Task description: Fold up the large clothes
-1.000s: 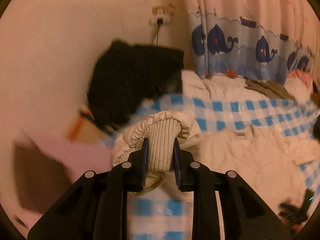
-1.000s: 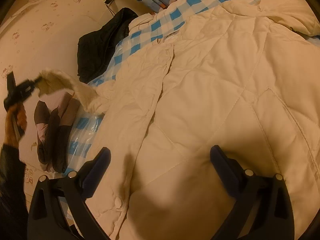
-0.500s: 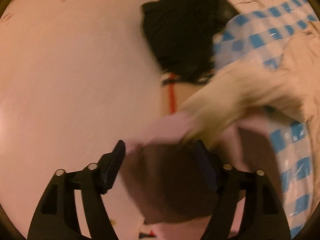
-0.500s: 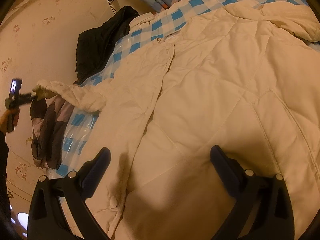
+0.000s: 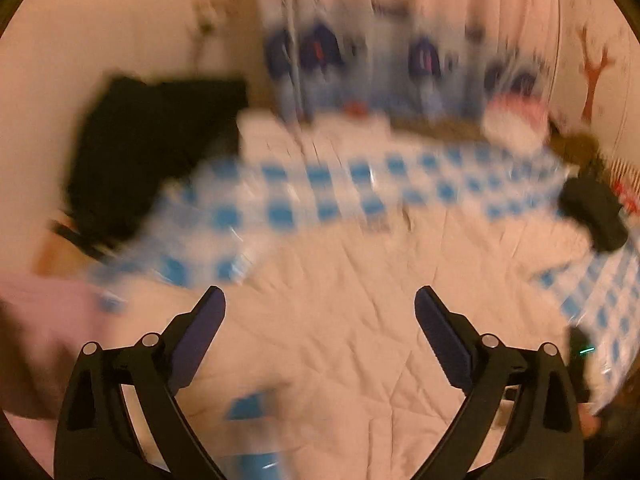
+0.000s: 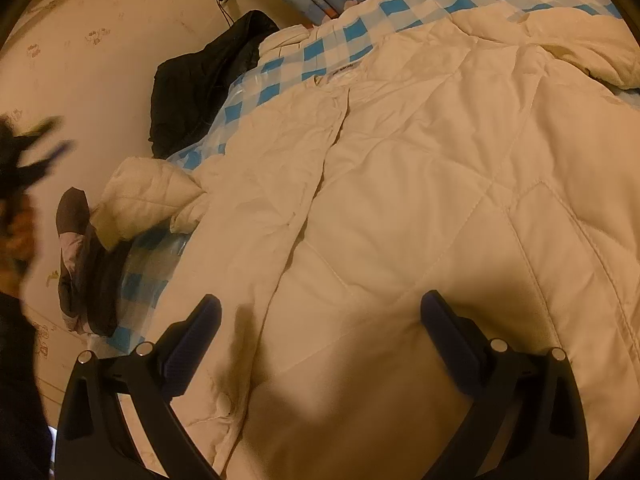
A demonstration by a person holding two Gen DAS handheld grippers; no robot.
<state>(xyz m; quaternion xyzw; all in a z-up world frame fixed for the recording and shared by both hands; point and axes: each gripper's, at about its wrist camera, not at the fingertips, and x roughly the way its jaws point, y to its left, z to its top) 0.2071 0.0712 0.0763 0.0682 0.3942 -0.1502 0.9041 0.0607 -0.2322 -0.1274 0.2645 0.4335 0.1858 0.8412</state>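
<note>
The cream coat (image 6: 420, 184) lies spread over the checked sheet (image 6: 320, 50), its sleeve (image 6: 144, 196) lying loose at the edge. My left claw (image 5: 320, 312) has just been opening and holds nothing. My right claw (image 6: 320, 316) hovers wide over the coat, empty.

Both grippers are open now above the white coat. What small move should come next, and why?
Probably the left gripper should go back to the sleeve and fold it onto the coat. Its fingers have just been opening and nothing is between them. The sleeve lies bunched at the coat's left edge, off the body. The right gripper hangs open over the coat's front.
</note>
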